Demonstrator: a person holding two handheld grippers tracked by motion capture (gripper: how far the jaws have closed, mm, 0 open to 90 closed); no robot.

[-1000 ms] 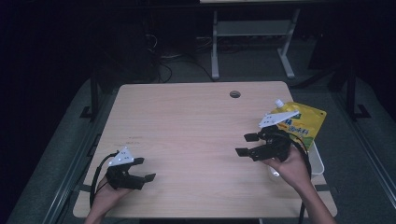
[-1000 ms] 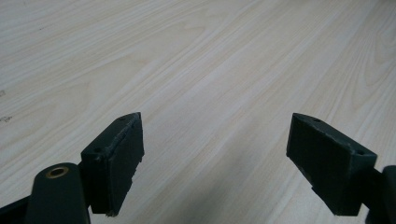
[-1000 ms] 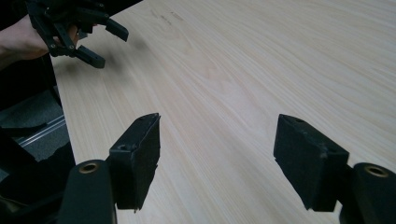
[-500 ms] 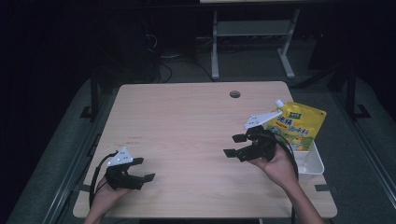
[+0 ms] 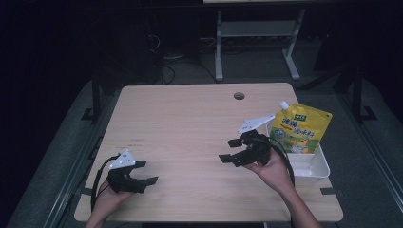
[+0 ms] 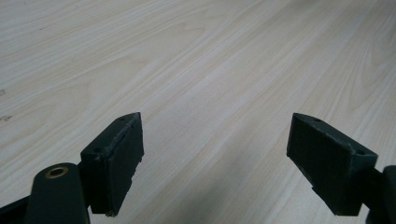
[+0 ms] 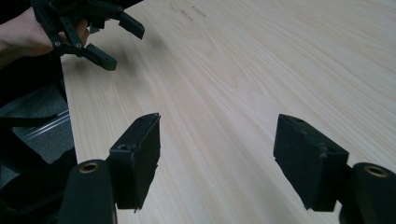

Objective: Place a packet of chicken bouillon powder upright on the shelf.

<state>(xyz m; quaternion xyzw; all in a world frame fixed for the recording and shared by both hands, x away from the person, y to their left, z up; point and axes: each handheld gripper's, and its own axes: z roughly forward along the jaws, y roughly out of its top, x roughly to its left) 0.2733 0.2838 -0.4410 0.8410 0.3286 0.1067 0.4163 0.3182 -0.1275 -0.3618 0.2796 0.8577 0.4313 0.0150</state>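
- Light wood table point(image 5: 190, 123) with a round cable hole point(image 5: 239, 96) near the far edge
- Room's really dark, floor point(image 5: 57, 156) looks like grey carpet
- White metal stand legs point(image 5: 256, 52) behind the table, some cables point(image 5: 166, 57) tangled on the floor

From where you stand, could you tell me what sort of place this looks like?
Probably a lab or recording workspace: a bare wooden table with a cable hole, a metal equipment stand and loose cables on the dark floor behind it.
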